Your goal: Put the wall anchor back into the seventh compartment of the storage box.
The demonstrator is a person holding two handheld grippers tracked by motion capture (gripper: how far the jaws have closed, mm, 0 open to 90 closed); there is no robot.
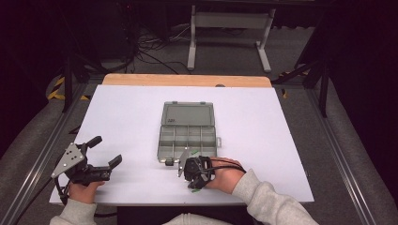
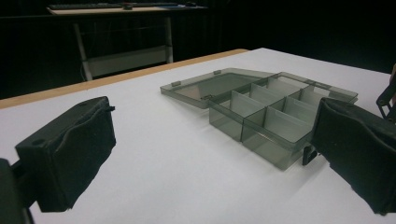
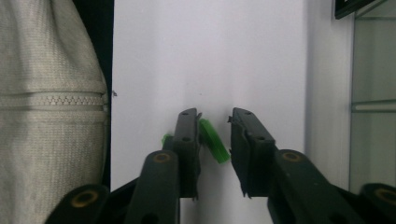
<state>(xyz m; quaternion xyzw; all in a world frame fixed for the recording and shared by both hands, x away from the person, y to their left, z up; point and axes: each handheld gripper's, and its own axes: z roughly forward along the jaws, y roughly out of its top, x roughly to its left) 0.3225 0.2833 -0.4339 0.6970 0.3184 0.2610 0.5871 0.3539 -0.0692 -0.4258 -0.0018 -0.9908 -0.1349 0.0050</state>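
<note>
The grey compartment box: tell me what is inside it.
The grey compartment box lies open, lid flat behind it. The compartments in sight look empty. In the high view the right gripper covers part of its near edge.

Small green piece (image 3: 214,141) — between fingers (image 3: 187,140)

We are looking down on a table (image 1: 263,122) with a compartment box (image 1: 187,140) lying near its middle — its lid (image 1: 187,114) is lying open and flat on the far side, hinged to the tray. Near the table's front left corner, the left gripper (image 1: 104,153) is sitting well apart from the box, its jaws pointing toward it. The right gripper (image 1: 193,186) is resting just before the box's near edge, jaws pointing at the front edge of the table — a small clip (image 3: 213,141) is lying between them on the tabletop, against one jaw. Behind the table, a stand (image 1: 230,28) is rising from the floor.
</note>
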